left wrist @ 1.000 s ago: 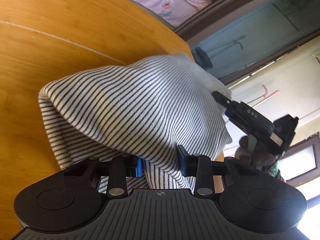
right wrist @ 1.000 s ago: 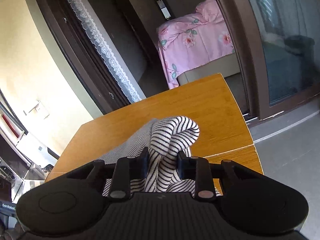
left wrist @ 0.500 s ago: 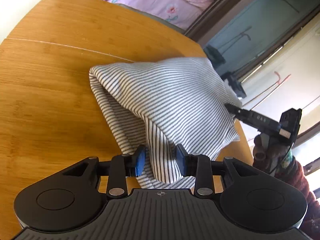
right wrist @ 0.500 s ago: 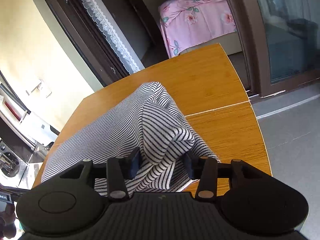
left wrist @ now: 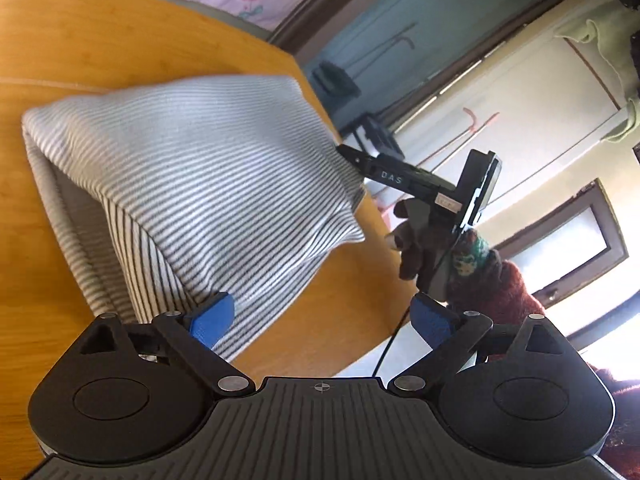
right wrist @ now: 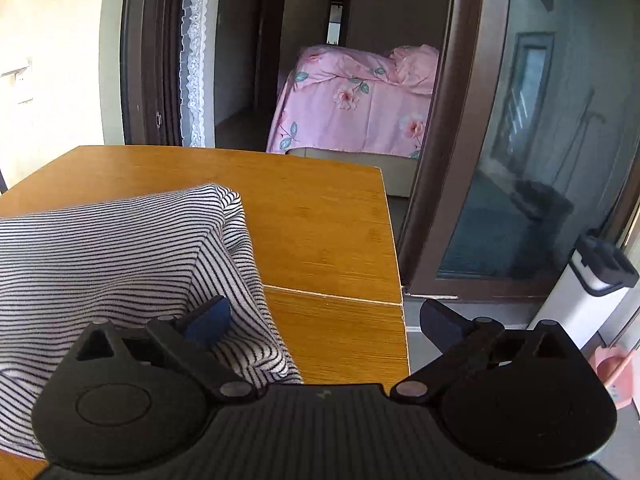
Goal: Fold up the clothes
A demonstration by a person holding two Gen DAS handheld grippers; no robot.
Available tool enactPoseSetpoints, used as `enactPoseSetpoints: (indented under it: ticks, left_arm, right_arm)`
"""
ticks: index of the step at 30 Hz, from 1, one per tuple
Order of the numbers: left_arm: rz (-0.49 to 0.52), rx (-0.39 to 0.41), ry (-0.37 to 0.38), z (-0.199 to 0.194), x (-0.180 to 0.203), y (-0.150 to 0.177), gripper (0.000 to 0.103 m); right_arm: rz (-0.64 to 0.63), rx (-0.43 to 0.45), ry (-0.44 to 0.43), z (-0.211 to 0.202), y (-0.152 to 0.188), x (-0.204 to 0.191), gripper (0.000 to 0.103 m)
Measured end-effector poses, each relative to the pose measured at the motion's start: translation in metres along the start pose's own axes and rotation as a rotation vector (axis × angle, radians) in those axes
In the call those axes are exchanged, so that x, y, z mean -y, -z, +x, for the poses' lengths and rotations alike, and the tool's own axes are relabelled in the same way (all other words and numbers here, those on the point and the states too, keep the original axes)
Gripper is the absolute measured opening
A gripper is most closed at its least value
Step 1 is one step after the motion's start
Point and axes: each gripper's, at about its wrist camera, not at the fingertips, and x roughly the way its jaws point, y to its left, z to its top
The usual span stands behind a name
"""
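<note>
both tongs, left tongs [left wrist: 322, 316] and right tongs [right wrist: 324, 318], have just sprung apart, and the black-and-white striped knit garment [left wrist: 192, 184] slumps on the wooden counter [right wrist: 320, 216] toward each one's left-hand pad, long axis spanning between them.

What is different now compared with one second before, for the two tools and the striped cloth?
Both tools let go: the left tool and right tool have just been opening, and neither pinches the striped cloth now. The cloth dropped folded onto the wooden table. The table stayed in place.

Both claws [left wrist: 322, 318] [right wrist: 324, 322] freshly wide open
</note>
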Motion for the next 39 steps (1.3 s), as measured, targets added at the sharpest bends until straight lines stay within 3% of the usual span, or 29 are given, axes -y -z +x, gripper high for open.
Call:
enactPoseSetpoints:
  ticks: [4,10,16,19,22,26,29,33,36,39]
  left_arm:
    - [-0.024,0.019,-0.001,0.007,-0.015,-0.013,0.098]
    - [0.019,0.203,-0.238,-0.006,-0.036,-0.051,0.099]
    - [-0.013,0.332,-0.399,-0.006,-0.053,-0.091,0.101]
    - [-0.012,0.359,-0.454,-0.013,-0.052,-0.093,0.103]
    - [0.034,0.387,-0.463,-0.025,-0.036,-0.083,0.103]
    - [0.101,0.402,-0.414,-0.035,-0.006,-0.067,0.103]
    - [0.144,0.366,-0.303,-0.033,0.016,-0.056,0.103]
    - [0.112,0.223,-0.103,-0.006,0.022,-0.047,0.103]
    - [0.091,0.172,-0.133,0.018,0.013,-0.044,0.103]
    - [0.041,0.171,-0.173,0.031,-0.002,-0.049,0.103]
  right_arm:
    - [0.01,-0.01,0.007,-0.006,0.004,-0.001,0.103]
    - [0.016,-0.028,-0.109,-0.037,0.019,-0.013,0.103]
    - [-0.143,0.039,-0.236,-0.078,0.023,-0.053,0.103]
    - [-0.129,0.085,-0.299,-0.093,0.007,-0.048,0.103]
    - [-0.04,0.106,-0.291,-0.089,-0.014,-0.025,0.103]
    - [0.022,0.077,-0.158,-0.059,-0.028,0.006,0.103]
    - [0.022,0.021,-0.12,-0.035,-0.02,0.004,0.103]
    - [0.007,-0.011,-0.097,-0.024,-0.007,-0.009,0.103]
    - [-0.01,-0.012,-0.076,-0.03,-0.003,-0.015,0.103]
    - [-0.001,-0.025,-0.088,-0.038,0.0,-0.018,0.103]
